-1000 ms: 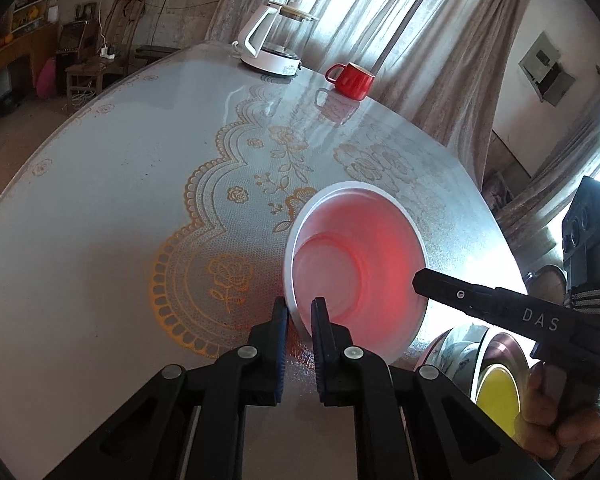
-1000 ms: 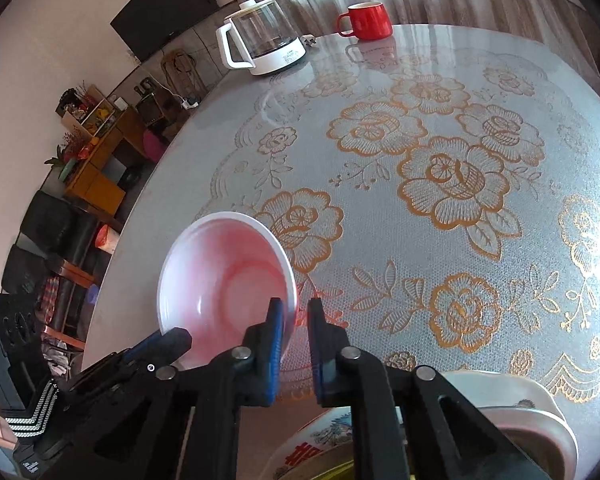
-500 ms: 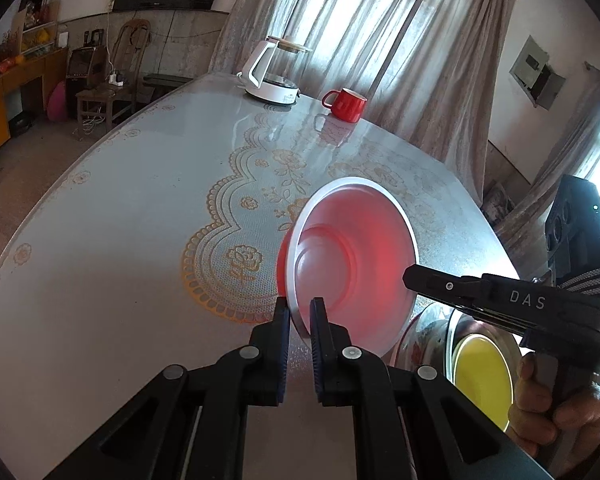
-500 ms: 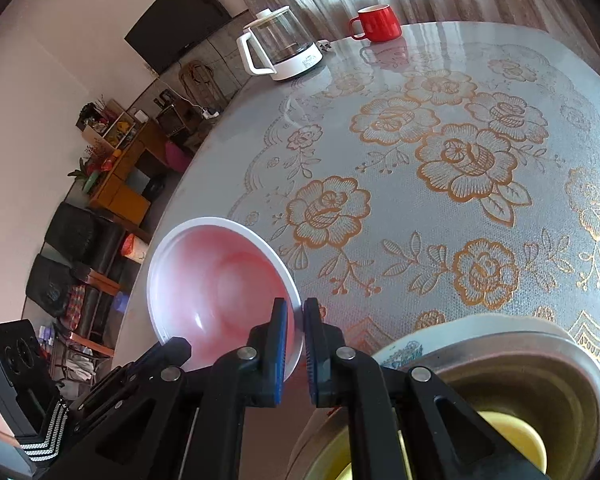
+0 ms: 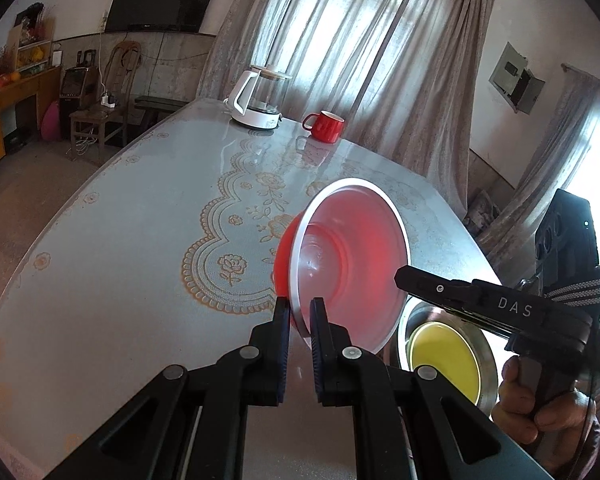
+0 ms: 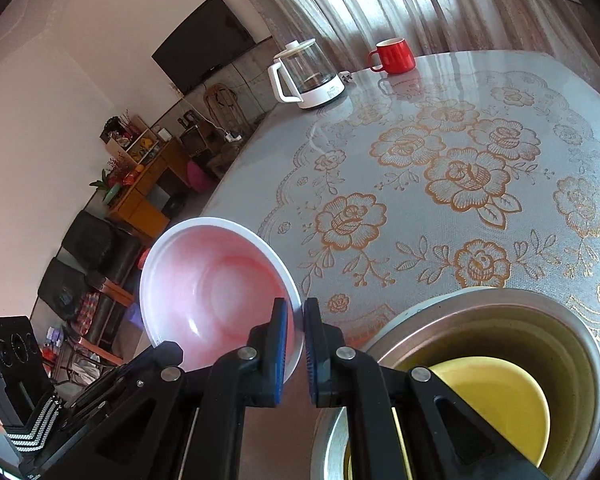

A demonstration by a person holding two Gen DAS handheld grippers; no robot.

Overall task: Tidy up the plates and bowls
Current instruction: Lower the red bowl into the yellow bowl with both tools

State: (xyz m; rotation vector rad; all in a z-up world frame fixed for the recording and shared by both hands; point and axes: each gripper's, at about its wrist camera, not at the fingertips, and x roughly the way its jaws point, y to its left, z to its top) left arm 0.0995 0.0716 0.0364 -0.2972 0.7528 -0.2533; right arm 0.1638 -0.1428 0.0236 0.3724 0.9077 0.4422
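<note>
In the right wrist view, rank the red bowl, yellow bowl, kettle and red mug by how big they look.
1. Red bowl, though nearness inflates it.
2. Yellow bowl, partly hidden, so close to first.
3. Kettle.
4. Red mug, far off.

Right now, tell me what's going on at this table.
A person is tidying bowls with a handheld gripper in each hand. The left gripper and the right gripper each have their jaws shut on the rim of the same red bowl, one on each side, holding it tilted above the table. Beside it stands a metal bowl with a yellow bowl nested inside. A kettle and a red mug stand at the far end.
</note>
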